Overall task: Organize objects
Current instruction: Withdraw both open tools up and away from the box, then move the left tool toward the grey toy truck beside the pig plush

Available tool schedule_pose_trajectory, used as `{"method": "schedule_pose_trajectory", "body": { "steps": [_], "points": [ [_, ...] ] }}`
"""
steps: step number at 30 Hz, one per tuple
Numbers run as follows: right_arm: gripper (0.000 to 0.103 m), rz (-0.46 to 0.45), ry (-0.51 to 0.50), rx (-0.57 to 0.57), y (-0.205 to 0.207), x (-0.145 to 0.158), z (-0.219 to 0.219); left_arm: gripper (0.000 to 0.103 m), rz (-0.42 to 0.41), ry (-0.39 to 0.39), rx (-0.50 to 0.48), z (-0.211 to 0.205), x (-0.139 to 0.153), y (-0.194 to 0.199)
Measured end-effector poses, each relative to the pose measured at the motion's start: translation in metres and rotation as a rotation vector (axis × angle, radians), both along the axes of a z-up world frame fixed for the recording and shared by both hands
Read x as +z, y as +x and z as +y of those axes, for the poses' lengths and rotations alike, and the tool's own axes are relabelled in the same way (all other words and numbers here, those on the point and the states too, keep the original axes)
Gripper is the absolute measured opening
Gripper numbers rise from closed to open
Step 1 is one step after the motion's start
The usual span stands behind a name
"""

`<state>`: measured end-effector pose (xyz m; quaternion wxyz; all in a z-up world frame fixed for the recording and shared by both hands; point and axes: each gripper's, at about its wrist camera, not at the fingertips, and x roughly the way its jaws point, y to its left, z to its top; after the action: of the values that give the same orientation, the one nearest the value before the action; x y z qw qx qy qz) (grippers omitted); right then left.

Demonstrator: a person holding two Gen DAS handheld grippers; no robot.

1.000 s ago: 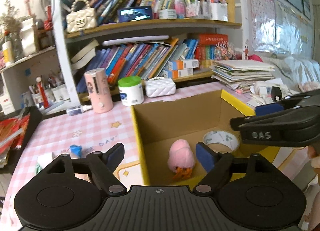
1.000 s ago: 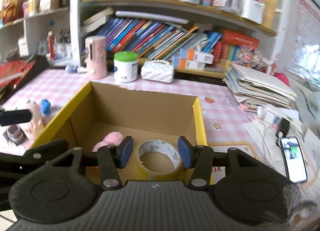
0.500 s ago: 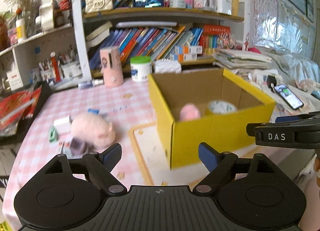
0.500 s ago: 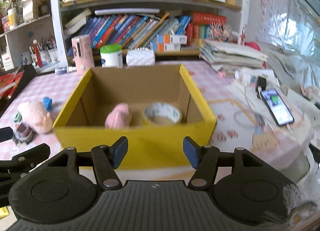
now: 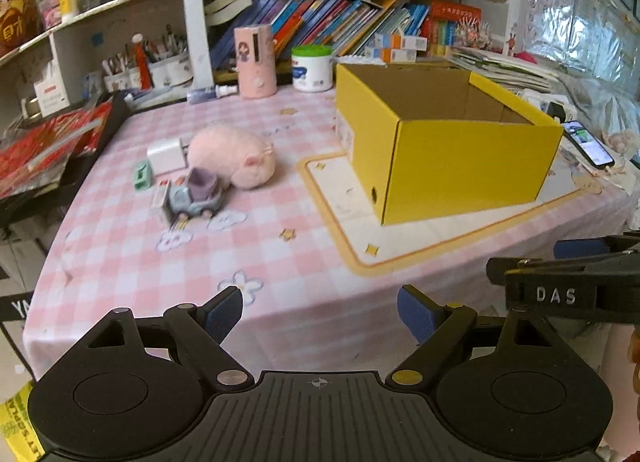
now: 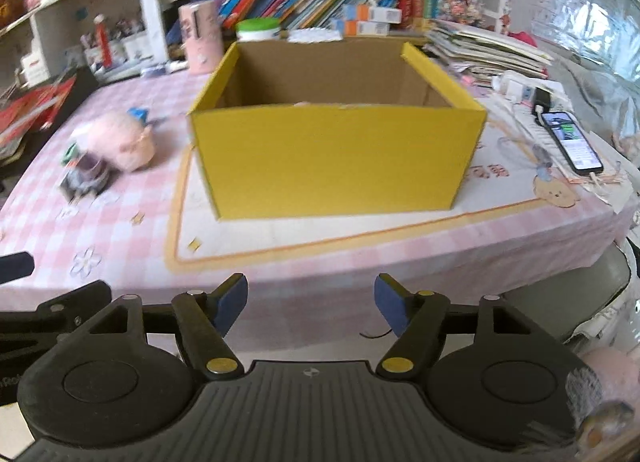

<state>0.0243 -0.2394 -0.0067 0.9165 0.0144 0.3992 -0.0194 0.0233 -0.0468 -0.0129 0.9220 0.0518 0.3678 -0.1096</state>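
A yellow cardboard box stands open on the pink checked table; its contents are hidden from here. Left of it lie a pink plush pig, a small purple toy car, a white cube and a green piece. My left gripper is open and empty, held off the table's front edge. My right gripper is open and empty, in front of the box and below the table edge. The right gripper also shows at the right of the left wrist view.
A pink cylinder, a white jar with a green lid, bookshelves and stacked papers line the back. A phone lies right of the box. Red packets sit at the left edge.
Both grippers have pulled back from over the box to beyond the table's front edge. The box interior with the pink toy and tape roll has dropped out of sight.
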Motion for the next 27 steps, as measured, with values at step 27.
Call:
{"method": "schedule_pose_trajectory", "body": {
  "steps": [27],
  "points": [
    [0.076, 0.000, 0.002, 0.256, -0.017, 0.005, 0.100, 0.087, -0.017, -0.006, 0.211, 0.091, 0.009, -0.044]
  ]
}}
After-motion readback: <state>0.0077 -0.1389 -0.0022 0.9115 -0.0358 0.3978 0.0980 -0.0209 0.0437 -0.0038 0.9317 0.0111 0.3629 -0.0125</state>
